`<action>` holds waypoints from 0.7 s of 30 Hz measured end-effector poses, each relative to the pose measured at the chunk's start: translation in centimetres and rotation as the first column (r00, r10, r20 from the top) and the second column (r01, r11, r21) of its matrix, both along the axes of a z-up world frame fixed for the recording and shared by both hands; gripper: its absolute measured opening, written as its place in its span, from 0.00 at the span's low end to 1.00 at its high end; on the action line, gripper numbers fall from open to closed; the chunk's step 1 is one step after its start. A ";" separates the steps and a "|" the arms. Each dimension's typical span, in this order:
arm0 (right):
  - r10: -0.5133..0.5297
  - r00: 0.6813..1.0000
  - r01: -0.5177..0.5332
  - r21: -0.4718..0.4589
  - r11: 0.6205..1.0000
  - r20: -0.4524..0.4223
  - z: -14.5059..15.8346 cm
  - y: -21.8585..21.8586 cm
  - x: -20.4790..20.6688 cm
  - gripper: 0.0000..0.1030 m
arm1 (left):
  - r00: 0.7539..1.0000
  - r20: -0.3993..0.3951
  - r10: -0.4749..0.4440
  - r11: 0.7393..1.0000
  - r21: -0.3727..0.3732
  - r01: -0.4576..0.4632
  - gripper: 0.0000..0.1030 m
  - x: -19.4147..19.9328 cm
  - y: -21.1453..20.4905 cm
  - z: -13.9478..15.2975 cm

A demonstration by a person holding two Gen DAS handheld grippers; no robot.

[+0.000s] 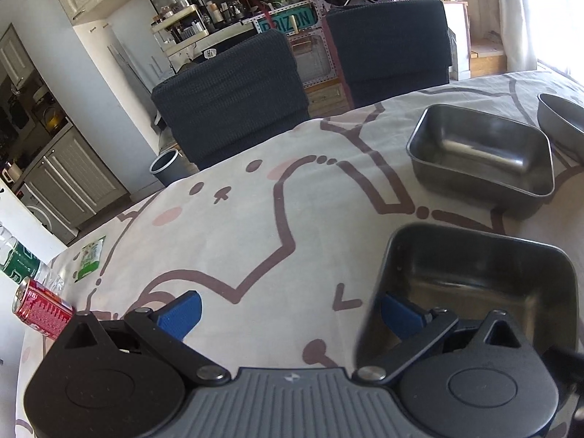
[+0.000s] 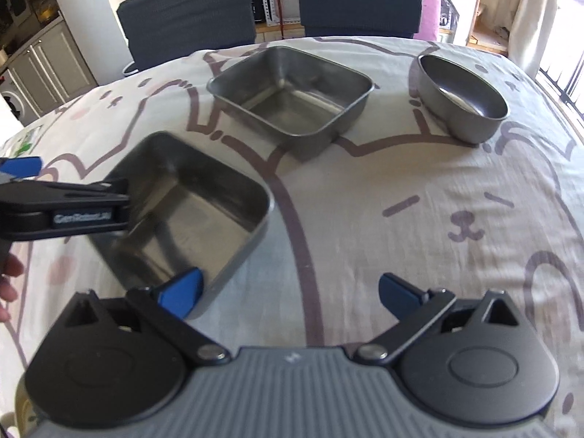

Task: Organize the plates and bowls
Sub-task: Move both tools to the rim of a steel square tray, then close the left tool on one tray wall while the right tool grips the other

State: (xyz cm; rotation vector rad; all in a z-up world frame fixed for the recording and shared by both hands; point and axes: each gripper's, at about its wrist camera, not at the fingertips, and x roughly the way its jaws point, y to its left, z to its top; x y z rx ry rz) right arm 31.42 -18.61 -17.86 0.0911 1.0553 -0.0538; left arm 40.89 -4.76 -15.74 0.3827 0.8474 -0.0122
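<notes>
Behind the chairs (image 1: 233,98), a teal sign (image 1: 288,22) reads "RIZON".

Both views ride low over the tabletop (image 2: 401,219), facing the chairs (image 1: 233,91). The right one sits farther right; both share the near pan (image 2: 182,211) and far pan (image 1: 481,153).

Black grippers (image 2: 288,292), blue fingertip pads (image 2: 182,292)
</notes>
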 end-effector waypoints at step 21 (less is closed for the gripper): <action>-0.038 0.999 0.038 0.223 0.974 -0.003 0.2 -1.5 1.8 0.33 | 0.984 -0.154 -0.083 0.967 -0.250 0.043 0.25 -0.5 1.1 0.3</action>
